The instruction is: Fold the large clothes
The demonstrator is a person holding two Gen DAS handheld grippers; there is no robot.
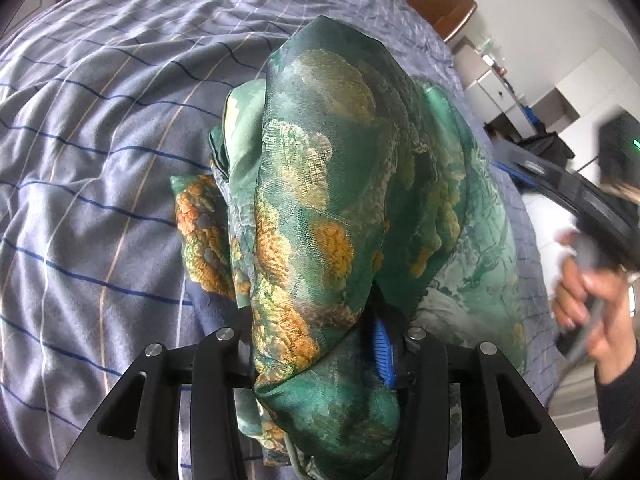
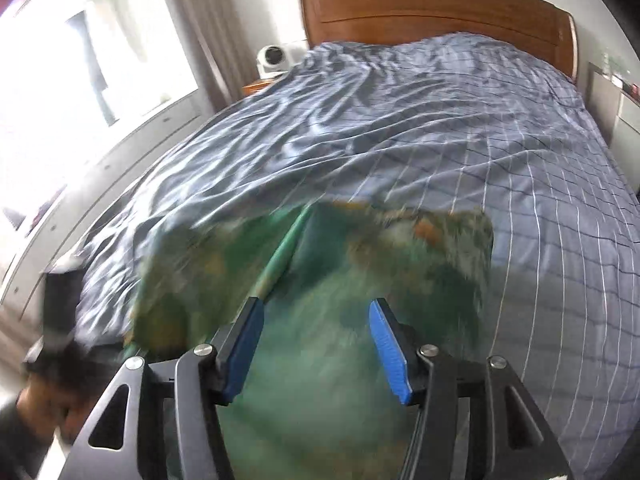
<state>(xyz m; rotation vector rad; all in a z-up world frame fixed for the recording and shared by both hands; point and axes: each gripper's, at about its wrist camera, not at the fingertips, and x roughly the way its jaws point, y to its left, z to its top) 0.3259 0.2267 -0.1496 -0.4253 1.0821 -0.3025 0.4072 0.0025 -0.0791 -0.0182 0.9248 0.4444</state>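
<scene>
A large green garment [image 1: 340,184] with orange and gold floral print lies bunched on the bed. My left gripper [image 1: 320,356] is shut on a thick fold of it; the cloth drapes over the jaws and hides the left pad, while one blue pad [image 1: 384,352] shows. In the right wrist view the garment [image 2: 360,280] is motion-blurred below my right gripper [image 2: 316,340]. The right jaws stand wide apart with blue pads [image 2: 390,350] and hold nothing. The right gripper also shows at the right edge of the left wrist view [image 1: 592,200], held by a hand.
The bed has a grey-blue checked cover [image 2: 440,120] with many wrinkles and a wooden headboard [image 2: 436,12]. A white device [image 2: 276,58] sits on a bedside table. White cabinets [image 1: 504,96] stand beyond the bed's right side. A window [image 2: 100,60] is at the left.
</scene>
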